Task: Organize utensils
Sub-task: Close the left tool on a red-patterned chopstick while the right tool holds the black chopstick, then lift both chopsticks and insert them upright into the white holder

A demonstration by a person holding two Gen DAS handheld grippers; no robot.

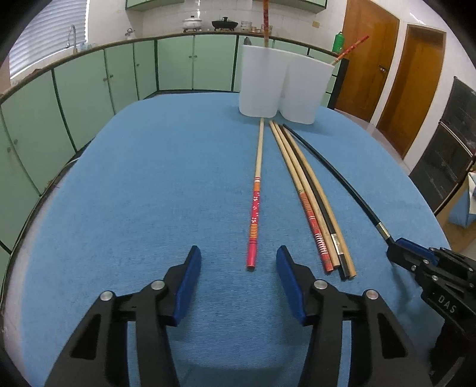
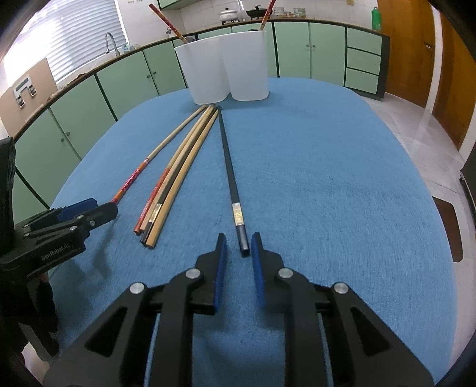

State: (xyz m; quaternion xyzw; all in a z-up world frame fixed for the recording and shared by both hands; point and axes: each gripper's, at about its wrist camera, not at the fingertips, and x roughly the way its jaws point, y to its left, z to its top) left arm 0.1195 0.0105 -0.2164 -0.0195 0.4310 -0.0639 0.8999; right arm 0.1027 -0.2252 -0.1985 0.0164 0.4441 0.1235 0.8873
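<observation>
A blue-clothed table [image 1: 142, 184] holds two joined white holders [image 1: 279, 86], each with a red-patterned chopstick [image 1: 265, 26] standing in it. A loose red-patterned chopstick [image 1: 255, 205] lies lengthwise, its near end between the wide-apart pads of my left gripper [image 1: 238, 256], untouched. Four more chopsticks [image 1: 315, 208] lie bundled to its right. In the right wrist view, a black chopstick [image 2: 230, 175] rests on the cloth. Its near end sits between the narrow-set pads of my right gripper [image 2: 239, 241], with a gap showing. The left gripper [image 2: 104, 208] appears at the left edge.
Green cabinets [image 1: 74, 89] curve around behind the table, with pots on the counter [image 1: 208, 25]. Wooden doors [image 1: 372, 59] stand at the right. The table's rounded edge runs close on the left [image 1: 35, 208]. Bare blue cloth [image 2: 342, 184] lies right of the black chopstick.
</observation>
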